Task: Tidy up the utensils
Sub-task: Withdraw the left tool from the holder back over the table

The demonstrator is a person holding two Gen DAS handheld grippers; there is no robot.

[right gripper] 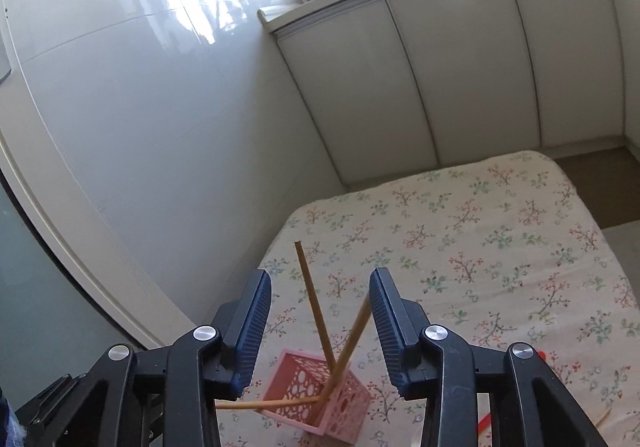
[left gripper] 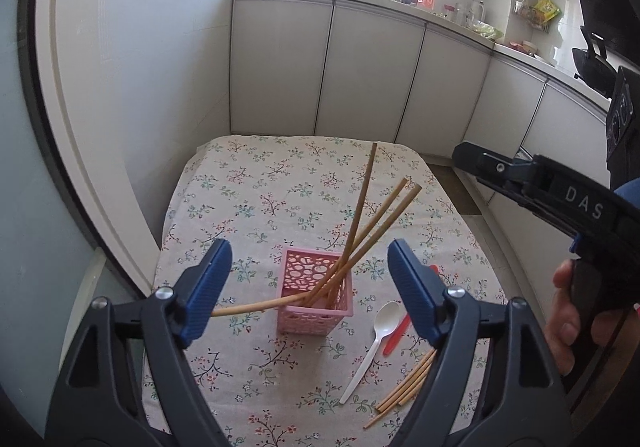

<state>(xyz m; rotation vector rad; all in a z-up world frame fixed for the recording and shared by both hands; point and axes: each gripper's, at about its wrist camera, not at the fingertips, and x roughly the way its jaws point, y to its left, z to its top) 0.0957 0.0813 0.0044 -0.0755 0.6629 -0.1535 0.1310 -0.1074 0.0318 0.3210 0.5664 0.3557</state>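
Observation:
A pink perforated basket stands on the floral tablecloth. Several bamboo chopsticks lean out of it; one points left toward my left finger. My left gripper is open and empty, straddling the basket from above. A white plastic spoon, a red spoon and several loose chopsticks lie to the right of the basket. My right gripper is open and empty above the basket, with chopsticks rising between its fingers. Its body shows in the left wrist view.
The table stands against a white wall on the left. White kitchen cabinets with a cluttered counter run behind it. Brown floor lies beyond the table's far right edge.

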